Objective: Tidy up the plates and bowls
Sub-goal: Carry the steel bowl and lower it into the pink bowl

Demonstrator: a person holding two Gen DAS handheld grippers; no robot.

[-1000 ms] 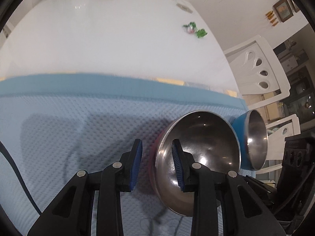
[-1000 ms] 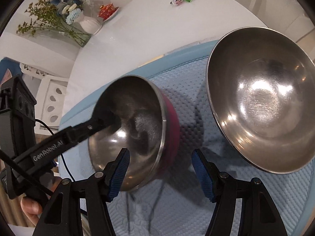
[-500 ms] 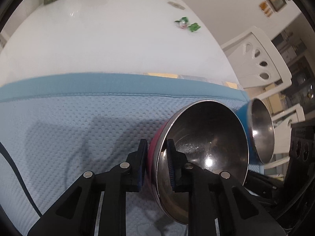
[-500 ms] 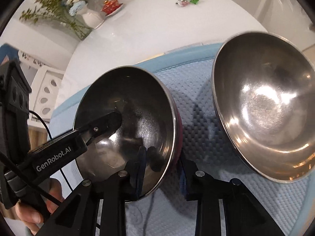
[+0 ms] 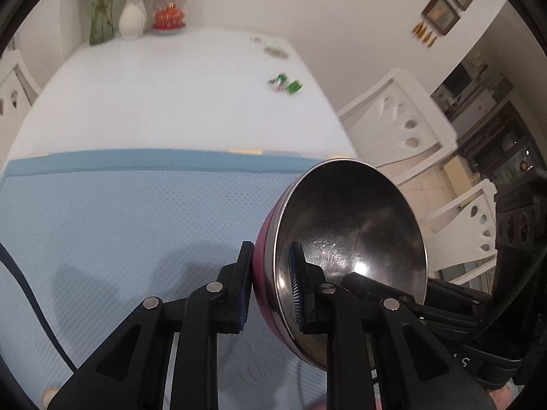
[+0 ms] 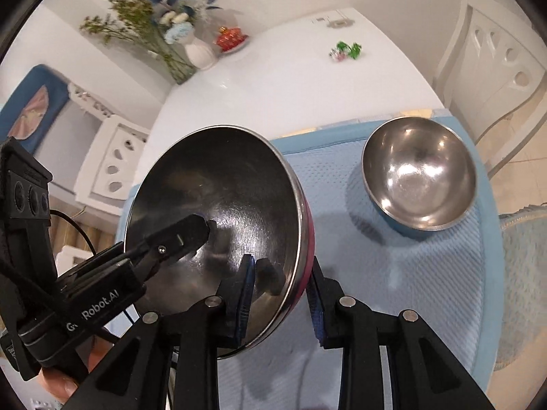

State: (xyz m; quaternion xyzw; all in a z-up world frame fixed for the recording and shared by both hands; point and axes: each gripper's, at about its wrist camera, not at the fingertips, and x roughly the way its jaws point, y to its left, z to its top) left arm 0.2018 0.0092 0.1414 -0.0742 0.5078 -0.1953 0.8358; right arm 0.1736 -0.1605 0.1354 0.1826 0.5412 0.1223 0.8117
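Note:
A steel bowl with a red outside (image 5: 352, 225) (image 6: 218, 184) hangs tilted above the light blue mat (image 5: 119, 222) (image 6: 427, 273). My left gripper (image 5: 270, 256) is shut on its rim, one pad inside and one on the red wall. My right gripper (image 6: 280, 273) is shut on the opposite side of the same rim. In the right wrist view the left gripper's finger (image 6: 177, 235) reaches into the bowl. A second steel bowl with a blue outside (image 6: 417, 177) sits upright on the mat, to the right and apart from both grippers.
The mat lies on a white table (image 5: 164, 95). At the table's far end stand a vase of flowers (image 6: 198, 51) and a red dish (image 6: 230, 39); green wrapped sweets (image 5: 285, 83) lie nearer. White chairs (image 5: 400, 130) flank the table. A hand (image 6: 51, 382) holds the left gripper.
Both grippers closed on the red bowl's rim, then rose with it off the mat. The blue bowl stayed on the mat and now looks smaller and farther away.

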